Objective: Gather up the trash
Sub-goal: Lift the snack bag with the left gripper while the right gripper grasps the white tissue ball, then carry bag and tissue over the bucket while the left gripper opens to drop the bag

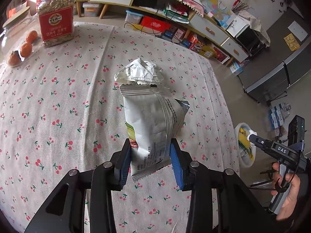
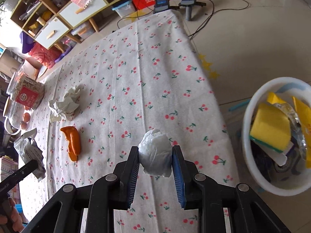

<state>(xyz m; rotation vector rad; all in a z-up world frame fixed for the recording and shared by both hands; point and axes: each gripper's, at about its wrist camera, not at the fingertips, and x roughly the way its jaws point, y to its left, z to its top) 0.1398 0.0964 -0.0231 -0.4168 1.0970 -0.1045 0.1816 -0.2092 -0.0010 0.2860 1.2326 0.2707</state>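
1. I have both tongs loaded. The left tongs (image 1: 150, 155) are clenched on a silver snack wrapper (image 1: 153, 124), which hangs clear above the desk (image 1: 58, 106).
2. The right tongs (image 2: 155, 161) are clamped on a white tissue wad (image 2: 155, 153), pads pressing it from both sides, also off the cloth.
3. The step in hand, as I judge it, is the carry: both pieces are picked up and neither is binned yet.
4. The white bin (image 2: 250, 136) stands on the floor just past the desk's right edge, already holding a yellow sponge (image 2: 270, 128) and other scraps.
5. Next I'd swing the right tongs out over the bin's mouth and let go of the tissue only once it is well inside the rim; it is light and could drift. The left wrapper should follow the same way.
6. Count on the desk: one crumpled paper ball (image 2: 66, 103), one orange peel (image 2: 72, 141), both left to collect.
7. Not trash, I think: one labelled food jar (image 1: 56, 17), one glass jar (image 1: 13, 27) and three small oranges (image 1: 26, 49) by it.
8. Two tongs, one bin, two pieces in hand.
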